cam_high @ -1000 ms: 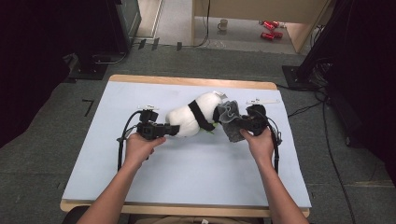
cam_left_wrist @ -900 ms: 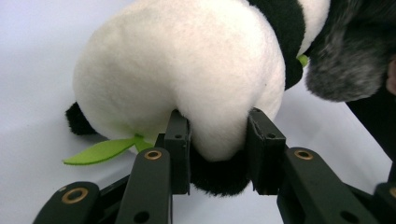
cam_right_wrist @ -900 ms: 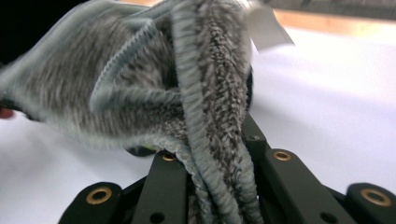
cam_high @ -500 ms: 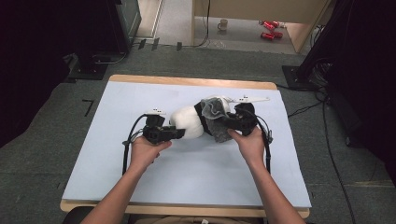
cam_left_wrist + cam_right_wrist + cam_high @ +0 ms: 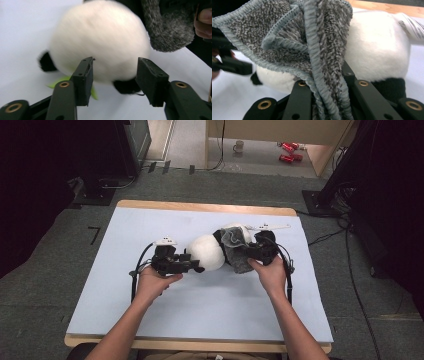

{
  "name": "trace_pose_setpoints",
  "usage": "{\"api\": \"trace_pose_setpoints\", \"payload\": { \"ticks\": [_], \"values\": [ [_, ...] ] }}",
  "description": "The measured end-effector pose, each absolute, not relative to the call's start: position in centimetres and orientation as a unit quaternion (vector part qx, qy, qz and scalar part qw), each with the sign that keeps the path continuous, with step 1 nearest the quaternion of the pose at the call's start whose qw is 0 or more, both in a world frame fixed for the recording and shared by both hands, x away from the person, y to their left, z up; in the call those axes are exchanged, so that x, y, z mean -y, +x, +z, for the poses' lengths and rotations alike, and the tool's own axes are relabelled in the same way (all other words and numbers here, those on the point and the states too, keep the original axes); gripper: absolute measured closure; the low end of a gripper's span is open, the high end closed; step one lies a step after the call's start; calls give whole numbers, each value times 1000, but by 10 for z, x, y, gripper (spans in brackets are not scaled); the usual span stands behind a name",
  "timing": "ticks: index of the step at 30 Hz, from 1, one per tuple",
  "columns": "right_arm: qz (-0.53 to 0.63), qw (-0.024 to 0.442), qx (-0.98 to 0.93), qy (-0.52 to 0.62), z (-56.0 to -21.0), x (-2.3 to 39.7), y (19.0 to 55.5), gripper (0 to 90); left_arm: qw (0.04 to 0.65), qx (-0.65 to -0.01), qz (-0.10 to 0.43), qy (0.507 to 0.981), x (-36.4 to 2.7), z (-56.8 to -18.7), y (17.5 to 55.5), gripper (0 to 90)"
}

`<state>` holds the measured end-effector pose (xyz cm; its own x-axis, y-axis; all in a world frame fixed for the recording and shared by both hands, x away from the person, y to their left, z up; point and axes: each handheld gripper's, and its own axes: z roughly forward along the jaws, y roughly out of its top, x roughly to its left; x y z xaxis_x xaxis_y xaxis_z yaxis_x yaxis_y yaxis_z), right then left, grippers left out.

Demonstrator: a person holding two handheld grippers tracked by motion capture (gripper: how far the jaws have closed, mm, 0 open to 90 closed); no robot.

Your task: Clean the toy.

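Note:
A black-and-white panda plush [image 5: 207, 252] lies in the middle of the light blue table top [image 5: 125, 235]. In the left gripper view its white round body [image 5: 100, 37] sits just beyond the jaws, with a green leaf [image 5: 58, 82] under it. My left gripper [image 5: 194, 267] [image 5: 115, 62] is open; its jaws have just been opening and nothing is pressed between them. My right gripper [image 5: 252, 254] [image 5: 324, 75] is shut on a grey terry cloth [image 5: 235, 251] [image 5: 312, 50], which is bunched up against the panda's back [image 5: 374, 50].
A thin white strip [image 5: 272, 226] lies on the table behind the right gripper. The table's wooden far edge [image 5: 210, 207] borders grey carpet. A mug [image 5: 239, 146] and red cans [image 5: 287, 151] stand on the floor far behind. Cables [image 5: 330, 236] run off to the right.
The right gripper has carried the grey cloth leftward onto the panda. The panda has shifted from stretched out to bunched up. The left gripper's jaws have widened off the plush.

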<state>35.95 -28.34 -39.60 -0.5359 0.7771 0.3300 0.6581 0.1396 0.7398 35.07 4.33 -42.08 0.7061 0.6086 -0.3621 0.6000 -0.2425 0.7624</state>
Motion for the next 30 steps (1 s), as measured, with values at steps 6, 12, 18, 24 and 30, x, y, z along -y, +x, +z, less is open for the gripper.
{"api": "trace_pose_setpoints", "payload": {
  "ticks": [6,12,18,24,30],
  "values": [
    [449,68,-744,490,-396,296,360,770,487,-378,13,787,-56,-422,361,422],
    [445,75,-733,508,-399,312,359,766,488,-347,18,801,-50,-427,371,384],
    [435,81,-727,525,-405,324,357,757,489,-328,-4,808,-38,-433,379,379],
    [432,73,-720,538,-411,331,355,757,481,-295,-15,825,-21,-439,382,371],
    [429,74,-719,542,-417,330,353,761,483,-263,-39,834,-10,-449,386,371]
  ]
}}
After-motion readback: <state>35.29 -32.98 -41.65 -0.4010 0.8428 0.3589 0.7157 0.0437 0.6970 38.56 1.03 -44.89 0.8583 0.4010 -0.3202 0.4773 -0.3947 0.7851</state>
